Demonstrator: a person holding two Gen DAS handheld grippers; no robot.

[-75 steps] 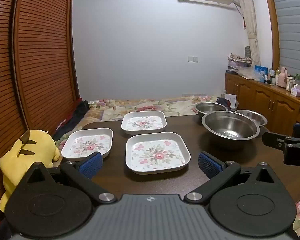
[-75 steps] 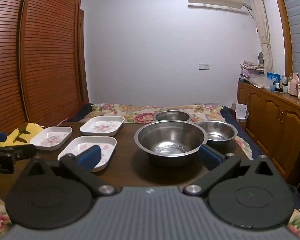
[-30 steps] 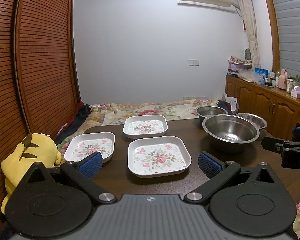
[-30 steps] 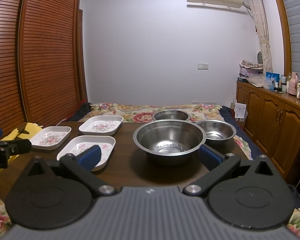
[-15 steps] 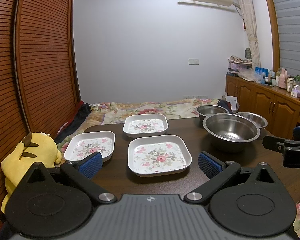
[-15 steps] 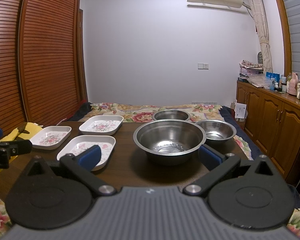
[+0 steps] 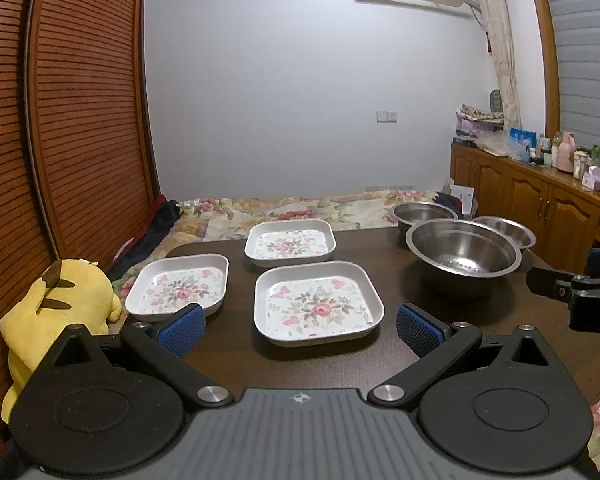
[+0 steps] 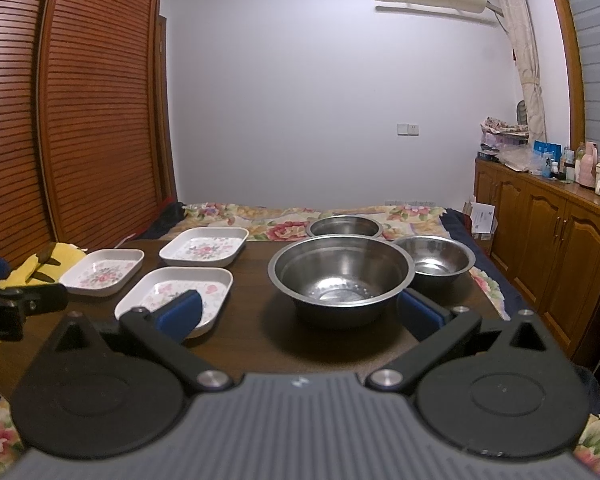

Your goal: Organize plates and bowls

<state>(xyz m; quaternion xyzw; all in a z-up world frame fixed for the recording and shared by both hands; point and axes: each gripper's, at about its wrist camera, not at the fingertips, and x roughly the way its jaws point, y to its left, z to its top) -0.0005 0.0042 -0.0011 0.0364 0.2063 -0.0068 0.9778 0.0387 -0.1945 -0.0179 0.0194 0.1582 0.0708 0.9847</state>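
Note:
Three white square plates with flower prints lie on the dark wooden table (image 7: 380, 252): a near plate (image 7: 317, 307), a left plate (image 7: 179, 286) and a far plate (image 7: 290, 243). To their right stand three steel bowls: a large bowl (image 8: 342, 274), a far bowl (image 8: 344, 226) and a right bowl (image 8: 434, 260). My left gripper (image 7: 298, 326) is open, held just short of the near plate. My right gripper (image 8: 298, 312) is open in front of the large bowl. Nothing is between either pair of blue pads.
A yellow plush toy (image 7: 52, 312) sits off the table's left edge. A bed with a floral cover (image 8: 280, 216) lies beyond the table. Wooden cabinets (image 8: 548, 236) with bottles on top line the right wall. Slatted wooden doors (image 7: 80, 120) stand on the left.
Both views have shifted only slightly; the left gripper has risen a little and then settled. Plates and bowls have not moved. Both grippers have stayed open.

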